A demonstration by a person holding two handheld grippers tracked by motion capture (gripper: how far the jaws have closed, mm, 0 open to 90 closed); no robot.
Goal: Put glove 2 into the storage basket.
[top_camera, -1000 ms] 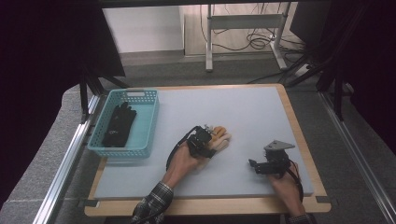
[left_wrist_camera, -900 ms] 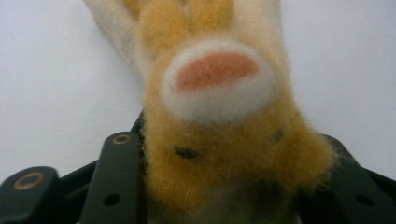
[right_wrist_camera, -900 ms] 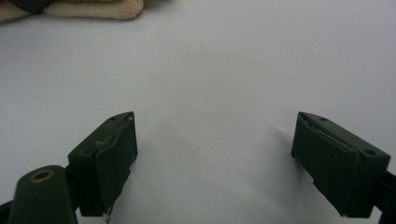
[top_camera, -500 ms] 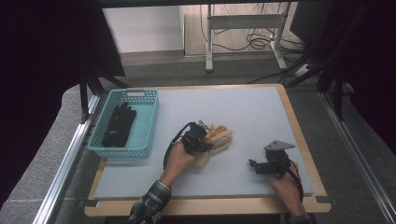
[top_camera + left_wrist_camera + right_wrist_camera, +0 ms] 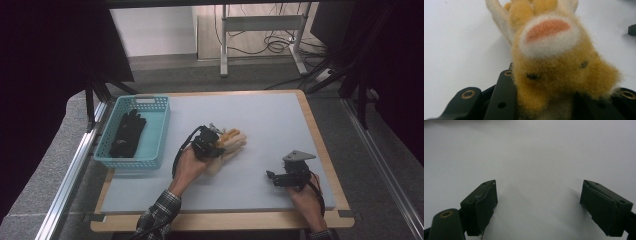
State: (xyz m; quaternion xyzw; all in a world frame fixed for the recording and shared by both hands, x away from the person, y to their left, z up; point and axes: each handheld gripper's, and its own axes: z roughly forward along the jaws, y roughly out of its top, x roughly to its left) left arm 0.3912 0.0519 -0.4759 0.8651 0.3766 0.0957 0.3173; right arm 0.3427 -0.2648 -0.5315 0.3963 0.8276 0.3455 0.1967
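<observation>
- On the flat grey table, your teal lattice basket held a limp black glove.
- Mid-table, your left gripper clamped the fuzzy orange glove.
- Your right gripper rested low, jaws spread, holding nothing.

Desk bare from 12 to 3 o'clock, free passage; teal basket with black glove blocks 9 to 10 o'clock.
</observation>
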